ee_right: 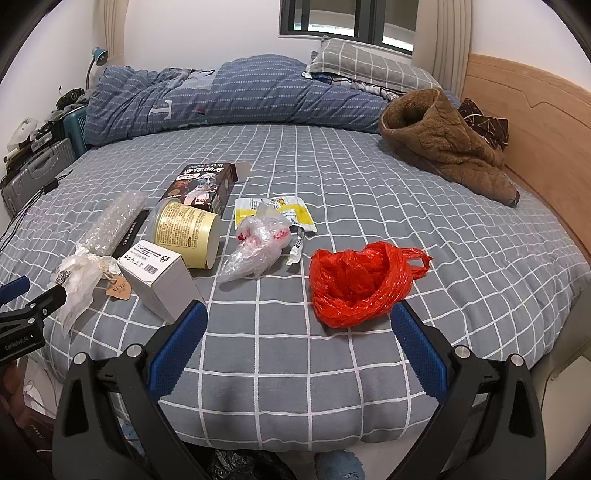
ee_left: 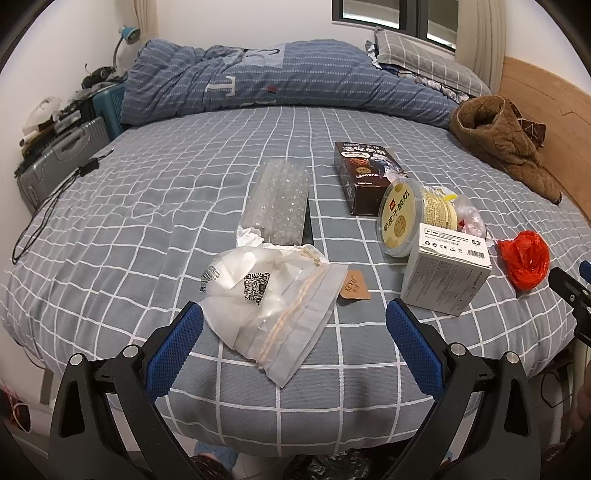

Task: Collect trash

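Checked-sheet bed (ee_left: 147, 206) – wooden headboard (ee_right: 535, 122), dark window (ee_right: 332, 18) behind.

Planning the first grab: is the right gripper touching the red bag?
Apart. The right wrist view shows checked sheet between the open right gripper and the red bag.

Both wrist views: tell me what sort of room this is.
Most likely a bedroom. A bed with a grey checked sheet fills both views, with a rolled blue duvet and a pillow at its far side and a wooden headboard on the right.
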The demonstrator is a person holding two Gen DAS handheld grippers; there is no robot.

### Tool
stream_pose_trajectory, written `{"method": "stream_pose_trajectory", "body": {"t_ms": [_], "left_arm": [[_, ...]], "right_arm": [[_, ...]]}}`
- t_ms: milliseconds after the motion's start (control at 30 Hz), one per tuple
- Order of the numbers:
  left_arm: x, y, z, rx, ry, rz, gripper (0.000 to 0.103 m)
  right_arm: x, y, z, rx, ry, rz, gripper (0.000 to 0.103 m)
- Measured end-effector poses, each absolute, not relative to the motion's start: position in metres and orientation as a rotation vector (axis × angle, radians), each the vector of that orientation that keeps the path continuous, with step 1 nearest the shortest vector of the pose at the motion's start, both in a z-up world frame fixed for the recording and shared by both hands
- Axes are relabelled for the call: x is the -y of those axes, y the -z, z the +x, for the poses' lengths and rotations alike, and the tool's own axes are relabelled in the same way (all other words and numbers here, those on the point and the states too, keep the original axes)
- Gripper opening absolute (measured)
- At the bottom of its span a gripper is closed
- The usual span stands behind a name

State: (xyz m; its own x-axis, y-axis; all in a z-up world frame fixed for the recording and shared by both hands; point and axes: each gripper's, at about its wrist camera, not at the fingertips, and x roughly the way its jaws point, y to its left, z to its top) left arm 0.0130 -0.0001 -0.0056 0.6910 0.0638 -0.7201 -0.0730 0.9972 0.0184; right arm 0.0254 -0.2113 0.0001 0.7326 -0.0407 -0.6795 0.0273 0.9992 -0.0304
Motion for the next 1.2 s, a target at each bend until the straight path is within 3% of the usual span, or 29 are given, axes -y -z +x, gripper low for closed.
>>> {"method": "stream_pose_trajectory", "body": {"t_ms": [733,1200], "left_arm": [[-0.020,0.026,0.046,-0.839,-0.114,-0.007,0.097],[-0.036,0.053,0.078,-0.900,-0.105,-0.059,0.096]], "right_arm": [[0.236,0.015,0.070,-0.777,0.106,0.017,0.094],[0.253,0.056,0.113,-0.878,0.136,0.013,0.082]]}}
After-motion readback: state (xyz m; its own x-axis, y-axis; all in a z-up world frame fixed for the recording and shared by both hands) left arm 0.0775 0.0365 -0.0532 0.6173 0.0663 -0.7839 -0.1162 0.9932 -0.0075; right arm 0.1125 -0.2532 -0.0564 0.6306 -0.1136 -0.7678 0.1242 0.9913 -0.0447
